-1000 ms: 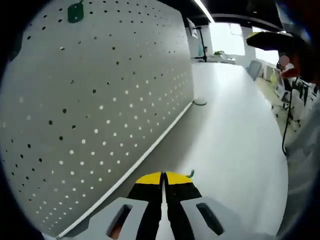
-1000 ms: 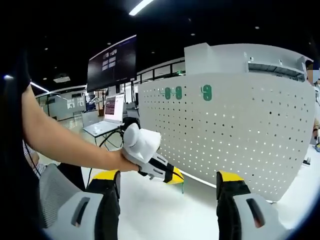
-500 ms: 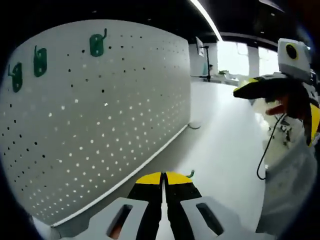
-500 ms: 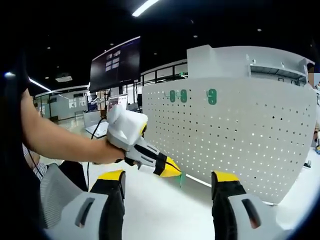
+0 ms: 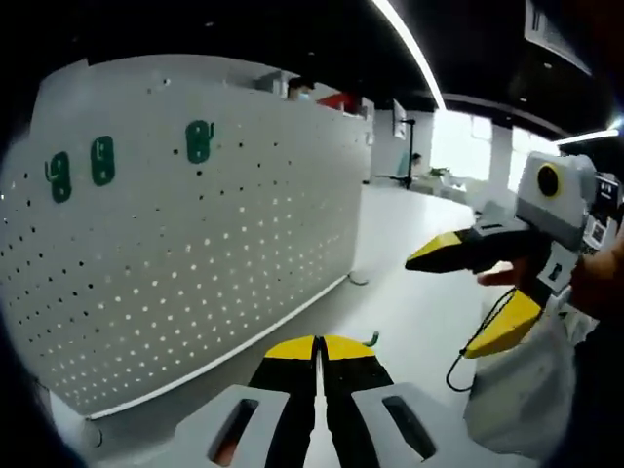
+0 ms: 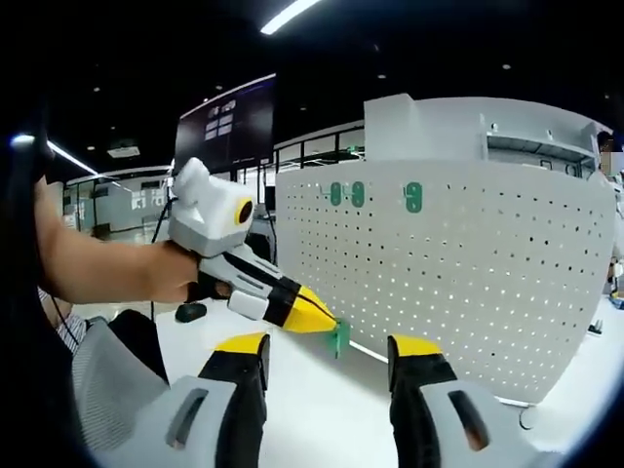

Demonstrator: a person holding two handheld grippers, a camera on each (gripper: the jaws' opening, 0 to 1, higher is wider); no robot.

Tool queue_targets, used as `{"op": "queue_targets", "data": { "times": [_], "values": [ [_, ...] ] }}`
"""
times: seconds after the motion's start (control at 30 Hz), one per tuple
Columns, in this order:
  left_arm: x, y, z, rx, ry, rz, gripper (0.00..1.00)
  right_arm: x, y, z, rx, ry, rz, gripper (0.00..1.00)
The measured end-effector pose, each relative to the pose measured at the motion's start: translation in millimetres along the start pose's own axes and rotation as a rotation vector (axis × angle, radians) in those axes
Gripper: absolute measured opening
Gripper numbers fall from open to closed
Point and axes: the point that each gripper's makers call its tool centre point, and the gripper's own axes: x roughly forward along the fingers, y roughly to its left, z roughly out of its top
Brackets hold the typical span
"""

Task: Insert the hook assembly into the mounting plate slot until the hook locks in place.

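**Hook in L gripper, pegboard ahead and well apart**

The left gripper point(image 6: 314, 320) is clenched on a small green hook point(image 6: 339, 337); in the left gripper view its yellow tips point(image 5: 317, 348) are pressed together w/ the hook's curled end point(image 5: 370, 339) poking out at their right. The white pegboard point(image 6: 468, 263) stands upright on the table point(image 6: 312, 409), ahead of the tips and off to their left, not touching. Three green hooks already hang in its top rows point(image 5: 199, 140). L gripper is the one carrying the part, so it's nearer the job; its long axis points toward the board face, slightly downward. Right gripper point(image 6: 327, 349) is released, jaws wide apart, holding nothing, hanging back.

Vs 1 s ago: L gripper has lifted and swung toward the board; the R gripper's jaws look a bit less wide.
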Motion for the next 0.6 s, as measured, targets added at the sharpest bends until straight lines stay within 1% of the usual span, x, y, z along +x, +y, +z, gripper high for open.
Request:
{"op": "queue_targets", "data": {
  "times": [0.2,0.37,0.6],
  "values": [
    [-7.0,-13.6,10.1,0.005,-0.012,-0.02,0.01,-0.9,-3.2,-1.5,-0.009,0.004,-0.02,0.35],
    [-12.3,-26.2,19.0,-0.026,-0.027,-0.056,0.01,-2.4,-3.4,-1.8,-0.018,0.0,-0.024,0.29],
    [-13.6,-37.5,25.2,-0.031,-0.033,-0.077,0.01,-3.4,-0.6,-0.1,-0.035,-0.008,-0.02,0.22]
  ]
}}
